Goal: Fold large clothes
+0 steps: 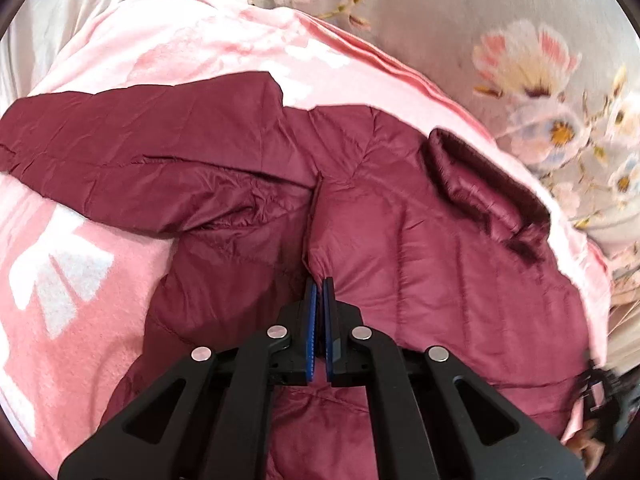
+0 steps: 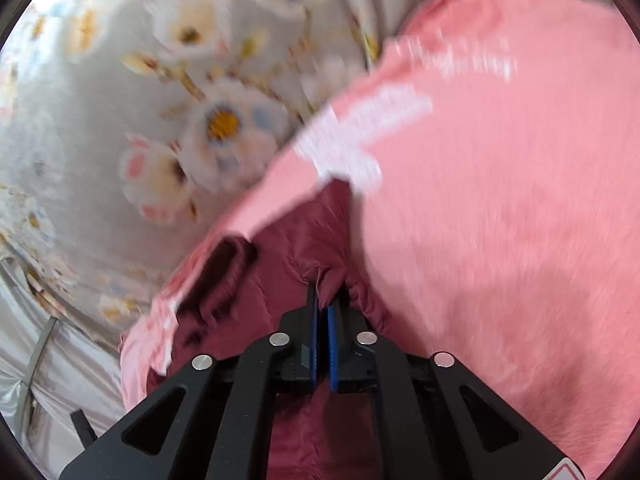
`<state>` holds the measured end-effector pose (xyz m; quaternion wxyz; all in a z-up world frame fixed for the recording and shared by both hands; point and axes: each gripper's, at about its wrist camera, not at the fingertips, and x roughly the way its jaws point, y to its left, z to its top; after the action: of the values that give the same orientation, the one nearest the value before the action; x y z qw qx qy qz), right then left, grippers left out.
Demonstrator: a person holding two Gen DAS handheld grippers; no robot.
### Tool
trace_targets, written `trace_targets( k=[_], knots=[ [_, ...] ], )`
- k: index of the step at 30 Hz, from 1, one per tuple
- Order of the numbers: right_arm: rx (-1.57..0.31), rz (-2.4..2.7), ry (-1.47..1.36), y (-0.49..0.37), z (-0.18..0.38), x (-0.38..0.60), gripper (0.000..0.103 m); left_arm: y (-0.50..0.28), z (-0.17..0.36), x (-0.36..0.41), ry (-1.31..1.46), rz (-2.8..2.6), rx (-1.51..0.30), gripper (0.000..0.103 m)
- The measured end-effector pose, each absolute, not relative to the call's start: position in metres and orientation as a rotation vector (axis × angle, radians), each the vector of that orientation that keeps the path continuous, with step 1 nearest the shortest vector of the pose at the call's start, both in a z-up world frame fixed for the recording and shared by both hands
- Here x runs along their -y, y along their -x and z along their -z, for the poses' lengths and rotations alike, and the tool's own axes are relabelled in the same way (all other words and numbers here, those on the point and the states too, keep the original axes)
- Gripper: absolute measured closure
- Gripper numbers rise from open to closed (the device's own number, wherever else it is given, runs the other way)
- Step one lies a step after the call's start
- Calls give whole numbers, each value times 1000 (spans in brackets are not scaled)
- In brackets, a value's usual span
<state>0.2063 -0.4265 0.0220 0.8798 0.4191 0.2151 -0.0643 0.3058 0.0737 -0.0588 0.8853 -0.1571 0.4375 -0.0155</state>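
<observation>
Floral bedding (image 1: 540, 92) lies under one pink blanket (image 1: 80, 264), which carries one maroon padded jacket (image 1: 400, 240), sleeve stretched toward the blanket's left edge. Left gripper (image 1: 320, 284) is clenched on a jacket ridge directly ahead; right gripper (image 2: 322, 300) likewise pinches fabric near the blanket's edge.

The jacket (image 1: 400, 208) is lying spread on the blanket (image 1: 80, 280), which is lying on the sheet (image 1: 440, 20). One sleeve (image 1: 140, 140) is stretching to the left, the collar (image 1: 480, 184) lying to the right. The left hand-held gripper (image 1: 320, 284) is sitting at the jacket's middle seam, the right hand-held gripper (image 2: 322, 296) at a jacket (image 2: 288, 248) edge beside the blanket (image 2: 500, 220).
</observation>
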Motion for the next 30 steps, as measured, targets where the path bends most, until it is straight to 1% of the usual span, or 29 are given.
trace_targets(
  k=[2,5,9,14,15,17,18,20,22,24,25,26,30],
  knots=[
    [-426,160,-842,-203,-29,426,101,-306,69,-67,284,20,-918,102],
    [-534,244,-735,-217,-23,420,101,-306,80,-60,233,2,-906,102],
    [-689,293,-735,-233,5,425,102,-303,84,-51,170,-12,-875,102],
    [-756,346,-589,-240,4,413,103,-301,86,-41,105,-42,-851,101],
    [-765,370,-554,-238,1,409,101,-301,85,-40,97,-45,-850,101],
    [-741,437,-513,-222,-7,400,92,-301,84,-44,112,-36,-844,101],
    [-702,452,-488,-209,-15,392,87,-299,83,-47,131,-31,-840,99],
    [-646,441,-437,-190,-27,375,87,-291,77,-54,152,-42,-839,94],
    [-631,342,-389,-185,-38,348,87,-275,64,-59,170,-74,-810,89],
    [-655,254,-337,-197,-41,319,90,-264,49,-58,186,-69,-777,89],
    [-672,204,-312,-206,-41,302,94,-261,40,-53,188,-55,-767,89],
    [-679,173,-300,-211,-40,291,97,-261,32,-46,187,-31,-766,89],
    [-733,104,-229,-237,-25,249,100,-272,30,-16,135,11,-777,89]
  ],
)
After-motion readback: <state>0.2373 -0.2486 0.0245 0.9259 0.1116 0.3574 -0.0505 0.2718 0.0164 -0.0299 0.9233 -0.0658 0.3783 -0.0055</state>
